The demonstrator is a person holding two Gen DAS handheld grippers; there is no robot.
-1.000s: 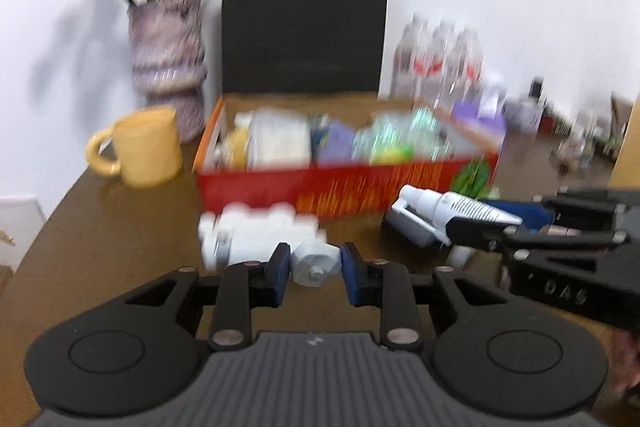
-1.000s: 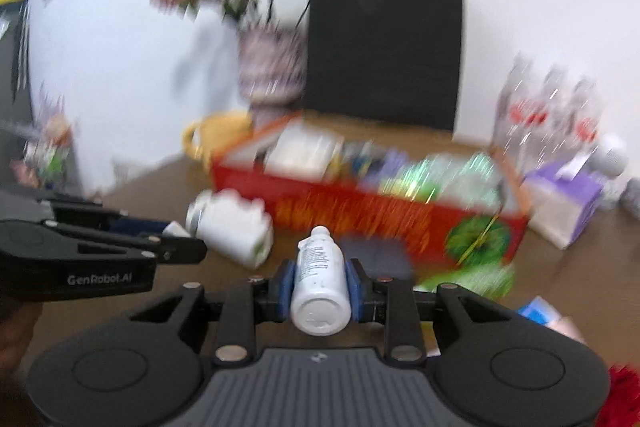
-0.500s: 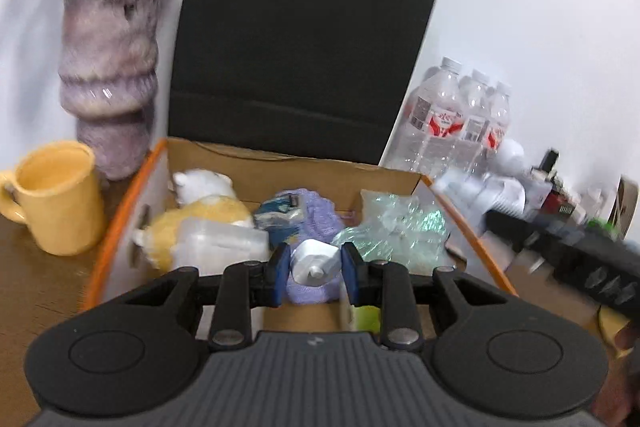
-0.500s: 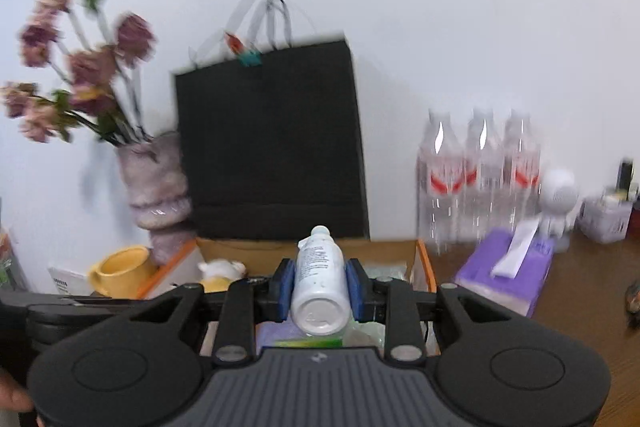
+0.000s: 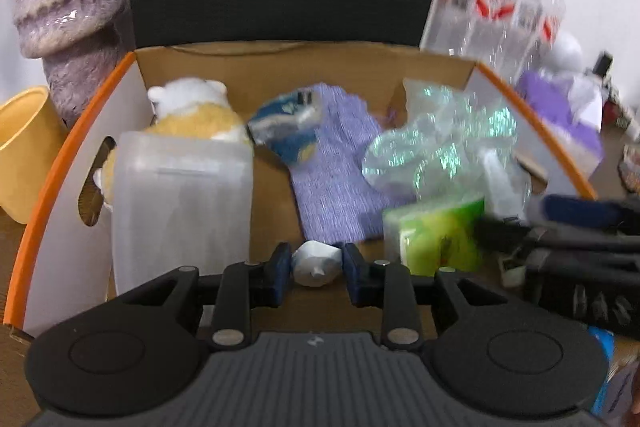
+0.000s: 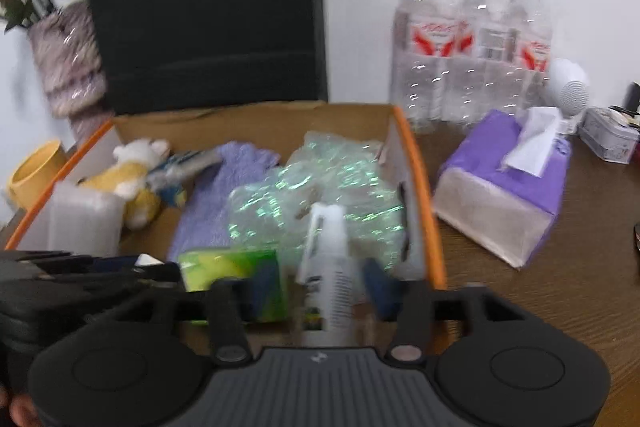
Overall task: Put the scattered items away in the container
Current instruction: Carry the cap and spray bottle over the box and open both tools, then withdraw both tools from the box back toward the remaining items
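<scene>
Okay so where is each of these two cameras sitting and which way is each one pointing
Left wrist: on the left gripper, looking down into the cardboard box; its opening jaws flank a small white tube, and the right gripper shows at the right edge.
Right wrist: on the right gripper, looking down over the box's right end and the table; its jaws are opening, with a white spray bottle between them, untouched.
Shared: box, soft toy, purple cloth, green packet, water bottles.

The orange-rimmed cardboard box (image 6: 416, 163) holds a plush toy (image 5: 192, 107), a purple cloth (image 5: 336, 163), crinkled iridescent wrap (image 6: 320, 187), a green packet (image 5: 436, 235) and a white spray bottle (image 6: 328, 259).
</scene>
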